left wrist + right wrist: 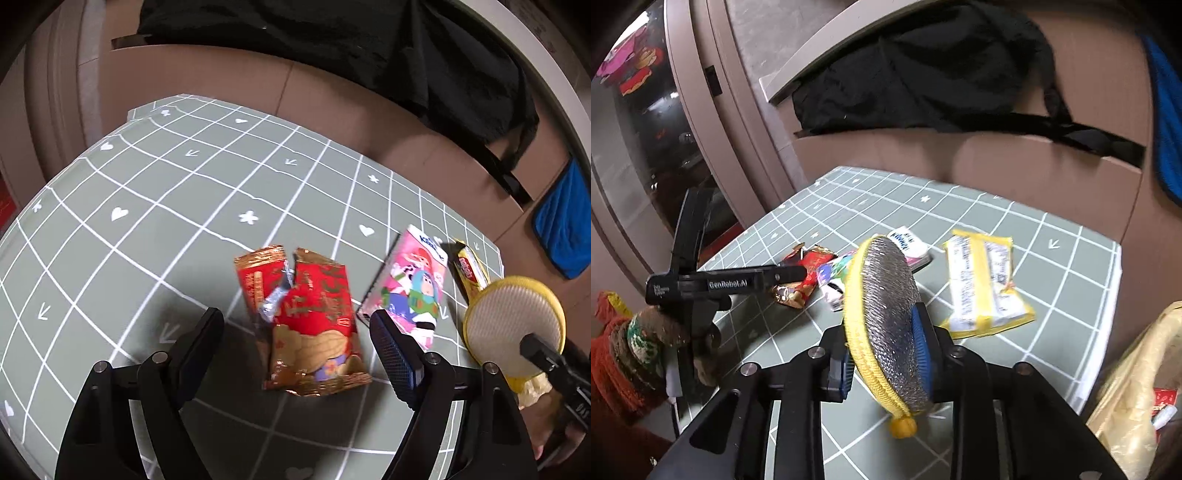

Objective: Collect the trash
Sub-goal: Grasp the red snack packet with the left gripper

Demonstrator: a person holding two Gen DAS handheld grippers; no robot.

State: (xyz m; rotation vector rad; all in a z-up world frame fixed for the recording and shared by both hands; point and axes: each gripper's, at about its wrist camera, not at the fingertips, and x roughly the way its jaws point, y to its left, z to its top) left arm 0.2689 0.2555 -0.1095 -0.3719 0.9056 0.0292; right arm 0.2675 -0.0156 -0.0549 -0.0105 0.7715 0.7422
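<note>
- Left tongs (295, 332) spread wide, one red snack wrapper (310, 325) lying between the fingers, mid-desk (147, 192)
- One pink carton (410, 291) and one yellow packet (986, 288) near the desk's right edge
- Right tongs (886, 354) pinching one yellow-rimmed scouring pad (886, 314)

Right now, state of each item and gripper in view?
red snack wrapper: torn open, flat on the mat, between the open fingers
pink drink carton: lying on its side
yellow wrapper: lying flat, apart from the others
round scrub pad: on edge, between the right fingers
left gripper: open
right gripper: shut on the pad
</note>
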